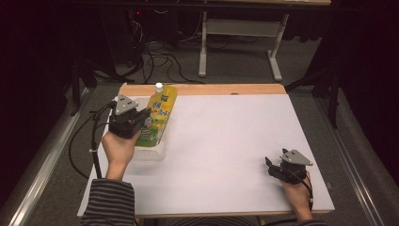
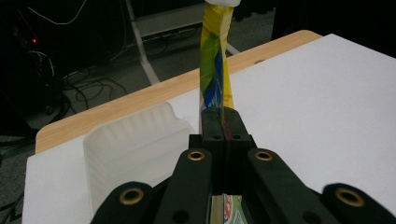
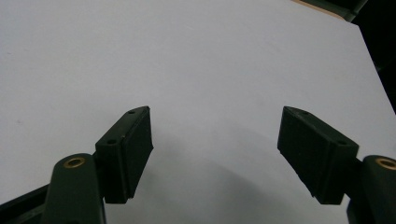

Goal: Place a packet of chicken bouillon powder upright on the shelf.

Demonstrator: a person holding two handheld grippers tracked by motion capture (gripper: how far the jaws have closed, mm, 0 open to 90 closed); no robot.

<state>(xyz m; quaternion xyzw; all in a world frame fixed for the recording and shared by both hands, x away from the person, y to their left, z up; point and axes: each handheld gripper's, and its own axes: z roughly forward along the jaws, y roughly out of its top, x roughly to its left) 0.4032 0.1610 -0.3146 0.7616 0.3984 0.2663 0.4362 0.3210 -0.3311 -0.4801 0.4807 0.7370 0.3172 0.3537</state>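
Note:
A flat yellow-green drink pouch (image 1: 160, 115) with a white cap hangs over a white tray (image 1: 151, 151) at the table's left. My left gripper (image 1: 141, 118) is shut on the pouch's lower part. In the left gripper view the pouch (image 2: 215, 60) stands edge-on, rising from between the closed jaws, with the ribbed white tray (image 2: 135, 149) to their left. My right gripper (image 1: 272, 165) rests open near the table's front right corner. In the right gripper view its jaws (image 3: 215, 154) stand wide apart over bare white table with nothing between them.
The white table top (image 1: 226, 141) has a wooden strip (image 1: 211, 89) along its far edge. Beyond it are a grey floor, dark cables (image 1: 160, 61) and the white legs of another table (image 1: 235, 42).

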